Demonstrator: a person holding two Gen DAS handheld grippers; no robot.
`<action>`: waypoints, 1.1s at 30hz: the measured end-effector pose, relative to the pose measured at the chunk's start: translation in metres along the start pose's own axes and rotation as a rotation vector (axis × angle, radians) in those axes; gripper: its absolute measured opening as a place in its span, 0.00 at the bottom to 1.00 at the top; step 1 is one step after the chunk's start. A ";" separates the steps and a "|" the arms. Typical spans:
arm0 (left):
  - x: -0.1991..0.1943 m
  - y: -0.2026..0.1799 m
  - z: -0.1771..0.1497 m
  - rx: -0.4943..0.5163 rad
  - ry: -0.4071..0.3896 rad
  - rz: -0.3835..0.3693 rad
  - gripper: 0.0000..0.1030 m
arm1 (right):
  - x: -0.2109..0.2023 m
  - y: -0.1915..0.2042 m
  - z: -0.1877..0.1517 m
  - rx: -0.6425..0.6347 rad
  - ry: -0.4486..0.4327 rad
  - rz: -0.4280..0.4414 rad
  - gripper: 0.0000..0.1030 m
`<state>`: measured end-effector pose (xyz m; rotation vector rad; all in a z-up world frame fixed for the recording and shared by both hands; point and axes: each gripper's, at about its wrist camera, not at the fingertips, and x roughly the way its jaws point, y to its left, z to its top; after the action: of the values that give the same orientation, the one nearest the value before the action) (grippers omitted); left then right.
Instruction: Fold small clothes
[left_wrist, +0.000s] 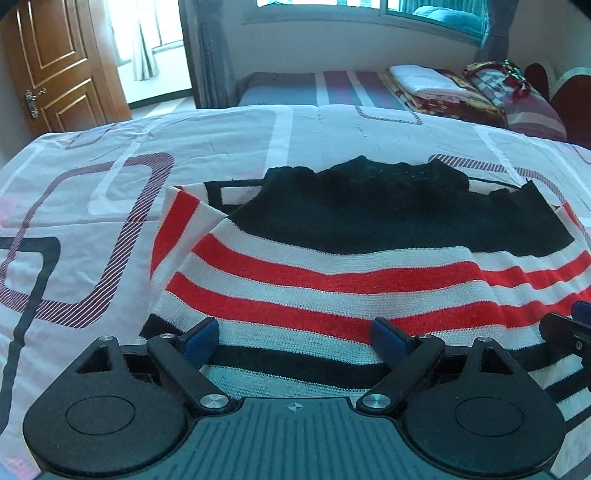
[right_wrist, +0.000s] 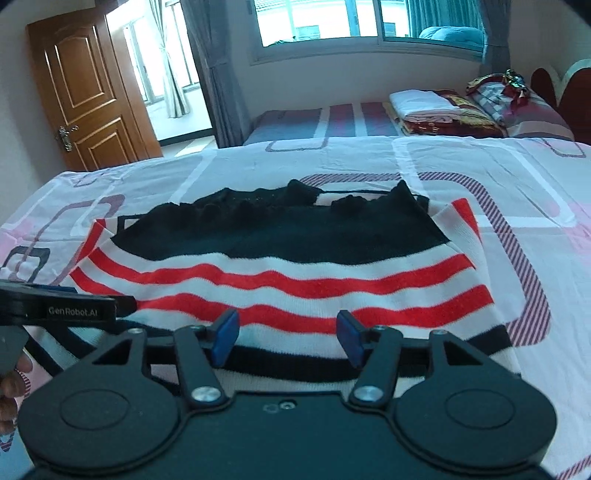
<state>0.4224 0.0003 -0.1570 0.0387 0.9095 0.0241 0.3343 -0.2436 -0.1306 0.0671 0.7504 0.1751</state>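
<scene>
1. Across both wrist views spreads a white bedsheet (left_wrist: 221, 147) printed with purple and black rounded rectangles
2. On it, at centre, lies a knitted sweater (left_wrist: 332, 266) with red, white and black stripes, partly folded, its black part toward 12 o'clock
3. Left gripper (left_wrist: 295, 338), black with blue pads, hovers at 6 o'clock over the hem, jaws wide apart, nothing pinched
4. Right gripper (right_wrist: 286, 338) sits just beside it toward 3 o'clock, jaws parted over the hem, gripping nothing
</scene>
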 end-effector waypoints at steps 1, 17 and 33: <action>0.000 0.001 0.001 0.008 -0.002 -0.005 0.86 | -0.001 0.002 0.000 0.002 -0.001 -0.009 0.56; 0.007 0.016 -0.002 0.048 -0.021 -0.042 0.87 | 0.021 0.035 -0.004 -0.011 0.002 -0.096 0.59; -0.005 0.031 -0.017 0.037 -0.045 -0.042 0.91 | 0.009 0.040 -0.004 -0.055 -0.026 -0.116 0.57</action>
<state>0.4052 0.0315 -0.1622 0.0548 0.8659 -0.0322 0.3329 -0.2021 -0.1349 -0.0259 0.7206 0.0843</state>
